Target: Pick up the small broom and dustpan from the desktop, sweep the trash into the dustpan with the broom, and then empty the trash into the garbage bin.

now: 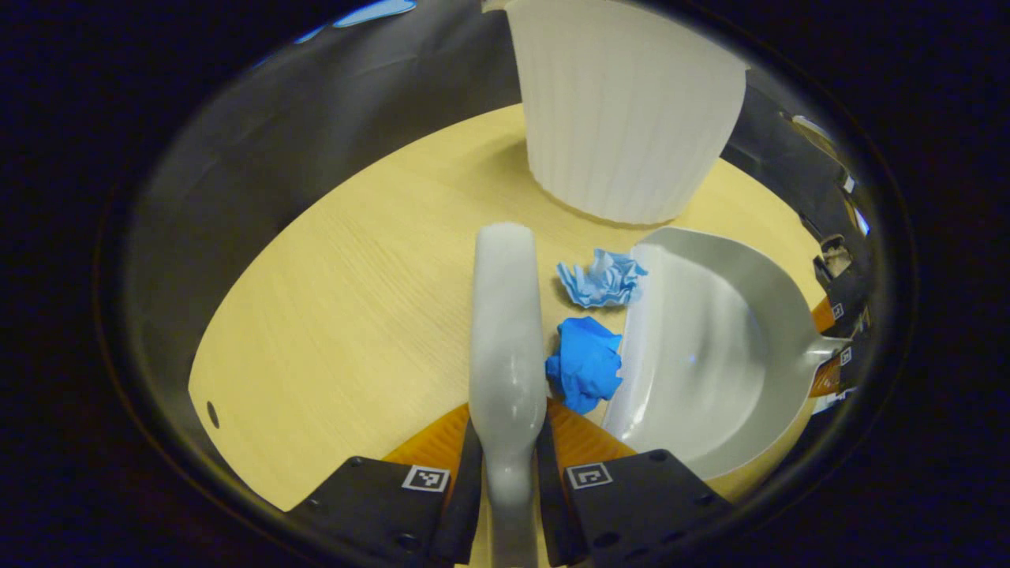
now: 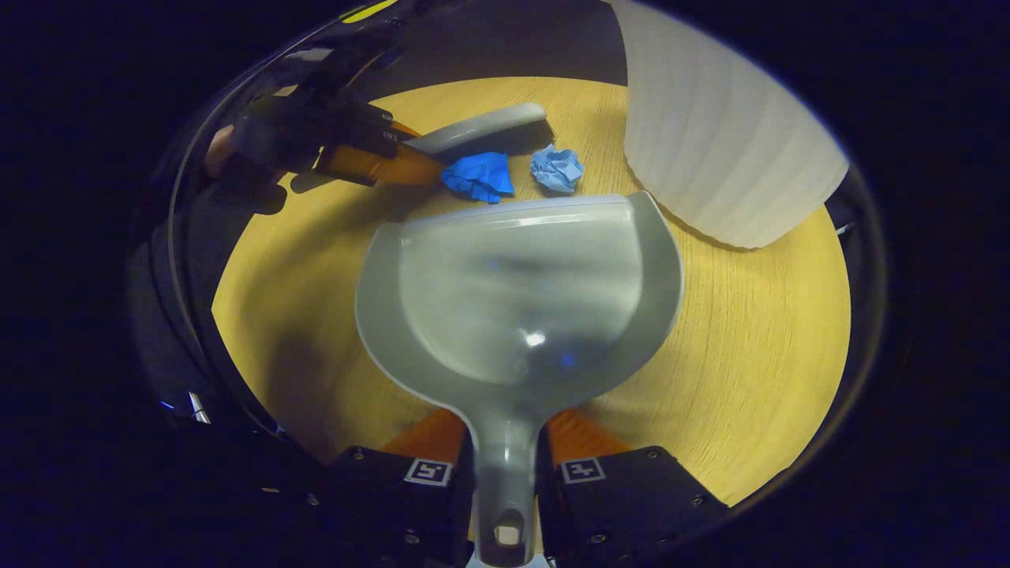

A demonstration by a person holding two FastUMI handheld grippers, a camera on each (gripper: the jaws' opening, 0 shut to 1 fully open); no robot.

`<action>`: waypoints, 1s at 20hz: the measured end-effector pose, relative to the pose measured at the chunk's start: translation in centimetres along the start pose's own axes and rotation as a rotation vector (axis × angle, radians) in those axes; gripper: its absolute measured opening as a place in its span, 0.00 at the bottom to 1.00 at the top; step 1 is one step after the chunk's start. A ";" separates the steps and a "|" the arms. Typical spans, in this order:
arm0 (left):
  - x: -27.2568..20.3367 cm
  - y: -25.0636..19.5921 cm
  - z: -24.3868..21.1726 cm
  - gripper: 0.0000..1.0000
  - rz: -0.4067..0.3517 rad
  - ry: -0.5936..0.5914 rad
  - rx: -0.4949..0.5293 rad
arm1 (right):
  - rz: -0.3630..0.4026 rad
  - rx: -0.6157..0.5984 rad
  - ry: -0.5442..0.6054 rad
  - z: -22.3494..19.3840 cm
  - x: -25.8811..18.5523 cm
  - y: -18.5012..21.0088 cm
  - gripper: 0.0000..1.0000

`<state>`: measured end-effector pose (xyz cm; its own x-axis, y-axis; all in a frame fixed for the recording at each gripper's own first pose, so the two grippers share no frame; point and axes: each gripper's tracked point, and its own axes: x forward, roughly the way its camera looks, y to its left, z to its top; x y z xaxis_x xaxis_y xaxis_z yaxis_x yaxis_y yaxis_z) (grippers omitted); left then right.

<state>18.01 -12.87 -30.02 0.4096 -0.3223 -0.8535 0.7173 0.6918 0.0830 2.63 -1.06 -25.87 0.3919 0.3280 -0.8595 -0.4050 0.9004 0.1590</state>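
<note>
A: Where is the broom (image 1: 506,315), and which way does it run?

B: In the left gripper view it is pinched between both fingers of the left gripper (image 1: 508,473), its long axis straight ahead toward the white ribbed garbage bin (image 1: 631,110). In the right gripper view it lies as a grey bar beyond the paper, slanting up to the right.

A: And the dustpan (image 2: 517,292)?

B: The right gripper (image 2: 505,473) clamps its handle with both fingers. The handle points back at the camera, and the wide straight lip faces away, toward the trash. The pan looks empty.

A: What lies between the two tools?

B: Two paper wads on the wooden desktop (image 2: 757,355): a dark blue wad (image 1: 585,364) just beside the broom's right flank and touching or nearly touching the pan's lip, and a light blue wad (image 1: 601,278) farther on, nearer the bin.

A: Anything in the way?

B: The bin stands just past the pan's far right corner, close to it. Left of the broom the desktop is bare wood out to its curved edge, with a small dark hole (image 1: 213,413) near that edge.
</note>
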 end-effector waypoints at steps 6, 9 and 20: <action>-0.2 -4.9 1.1 0.37 -0.140 -0.005 0.055 | 0.012 0.002 -0.021 0.3 -0.3 -0.1 0.35; -1.4 -6.8 1.6 0.40 -0.185 -0.008 0.062 | 0.006 -0.003 -0.035 0.1 -0.2 0.0 0.35; -4.4 -9.2 1.2 0.40 -0.190 -0.019 -0.035 | -0.011 0.004 -0.083 1.6 1.2 -0.9 0.35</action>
<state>10.30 -18.60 -26.40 0.2798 -0.4609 -0.8422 0.7627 0.6394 -0.0965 4.75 -1.01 -26.28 0.4633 0.3406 -0.8181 -0.3968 0.9052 0.1522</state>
